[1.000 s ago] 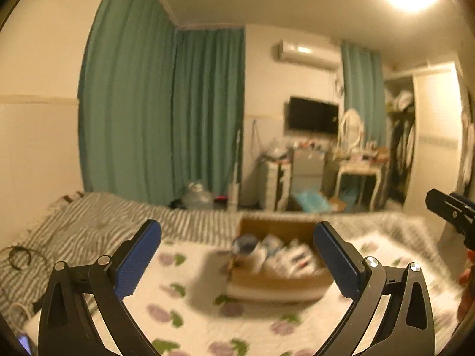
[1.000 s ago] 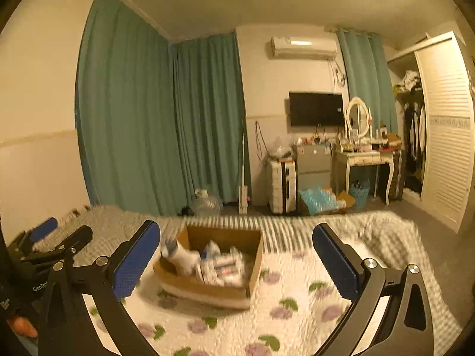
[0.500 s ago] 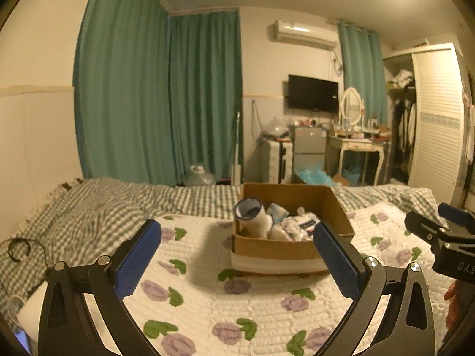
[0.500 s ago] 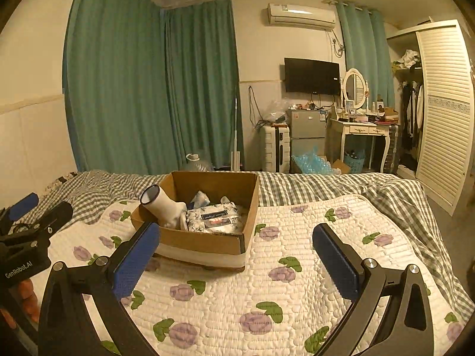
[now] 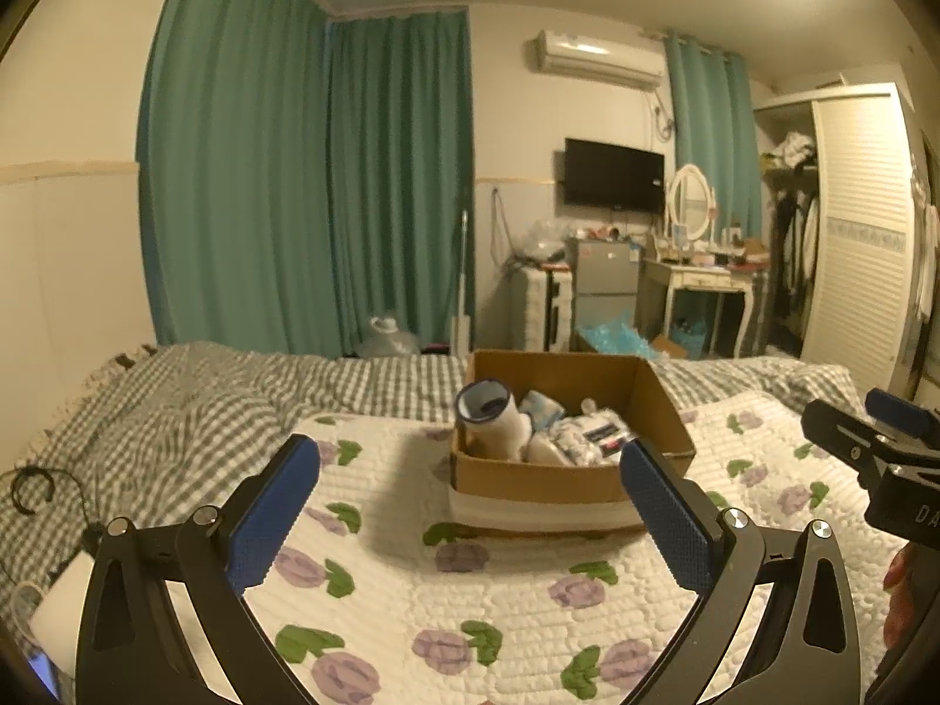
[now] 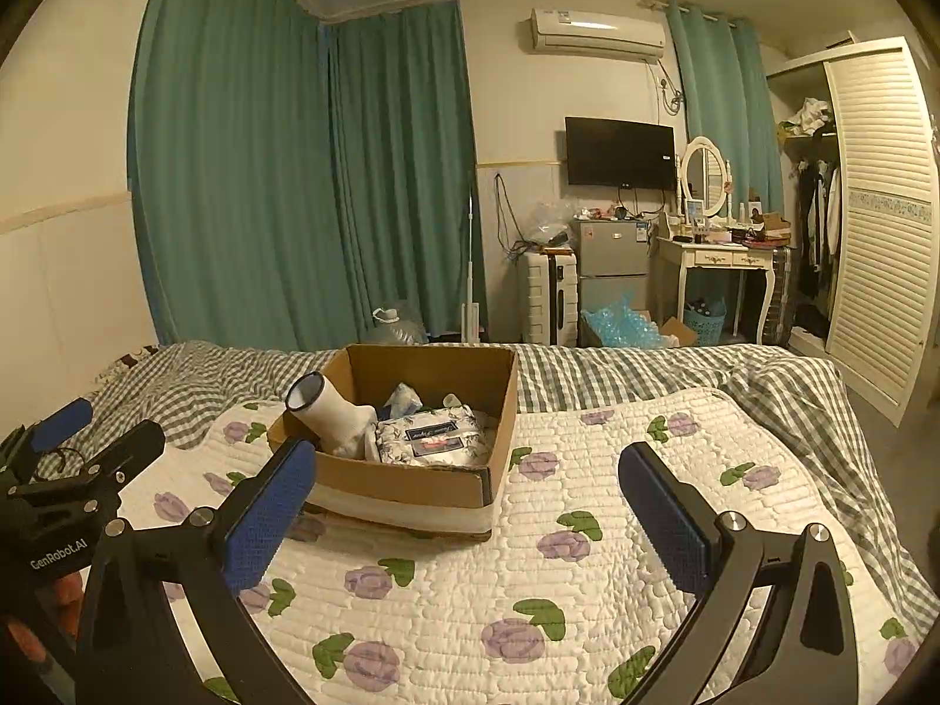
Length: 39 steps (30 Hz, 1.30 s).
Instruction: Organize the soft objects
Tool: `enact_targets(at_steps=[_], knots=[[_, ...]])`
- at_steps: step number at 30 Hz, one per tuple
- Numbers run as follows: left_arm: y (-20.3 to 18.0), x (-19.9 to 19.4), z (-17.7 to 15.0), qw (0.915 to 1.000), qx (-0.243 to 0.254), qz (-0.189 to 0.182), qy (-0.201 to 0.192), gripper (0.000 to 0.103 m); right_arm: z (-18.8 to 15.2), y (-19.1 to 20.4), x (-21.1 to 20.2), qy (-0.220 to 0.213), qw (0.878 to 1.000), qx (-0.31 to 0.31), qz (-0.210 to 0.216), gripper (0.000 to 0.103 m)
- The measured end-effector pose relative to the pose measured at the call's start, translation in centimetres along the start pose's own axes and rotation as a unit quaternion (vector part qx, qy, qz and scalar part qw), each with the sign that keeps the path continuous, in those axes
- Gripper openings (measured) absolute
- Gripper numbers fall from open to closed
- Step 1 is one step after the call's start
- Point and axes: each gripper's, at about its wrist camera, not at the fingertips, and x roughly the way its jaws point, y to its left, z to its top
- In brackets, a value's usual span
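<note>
A brown cardboard box (image 5: 540,479) (image 6: 411,484) sits on the flower-print quilt (image 5: 499,599) (image 6: 529,576) on the bed. Inside it are a white rolled sock (image 5: 490,420) (image 6: 332,411), a floral soft pack (image 6: 429,437) (image 5: 587,437) and other pale soft items. My left gripper (image 5: 470,505) is open and empty, short of the box. My right gripper (image 6: 464,505) is open and empty too, with the box just beyond its left finger. Each gripper shows at the edge of the other's view.
A grey checked blanket (image 5: 176,405) (image 6: 734,376) covers the bed's far side and right edge. A black cable (image 5: 29,493) lies at the left. Beyond the bed stand green curtains (image 6: 305,176), a water jug (image 6: 393,323), a suitcase (image 6: 549,296), a small fridge (image 6: 611,258) and a dressing table (image 6: 722,258).
Both views have tilted down and steadied from a blurred swing. The box and quilt now sit lower and nearer in front of both grippers. The jaws stayed open.
</note>
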Motion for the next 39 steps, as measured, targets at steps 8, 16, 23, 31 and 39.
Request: enact_targets(at_steps=[8,16,23,31,39], knots=[[-0.3,0.13,-0.25,0.9999,0.016,0.003,0.003,0.103,-0.01,-0.04,0.21,0.008,1.0,0.002,-0.002,0.103],[0.09,0.36,-0.41,0.9999,0.009,0.006,0.01,0.103,-0.12,0.36,0.33,0.014,1.0,-0.005,0.004,0.103],[0.22,0.33,-0.36,0.9999,0.009,0.007,0.009,0.103,-0.16,0.47,0.35,0.016,1.0,-0.005,0.003,0.103],[0.24,0.18,-0.35,0.9999,0.008,0.006,0.008,0.103,-0.16,0.48,0.37,0.016,1.0,-0.005,0.004,0.103],[0.29,0.11,-0.23,0.9999,0.007,0.004,0.011,0.103,-0.14,0.47,0.35,0.017,1.0,-0.004,0.004,0.103]])
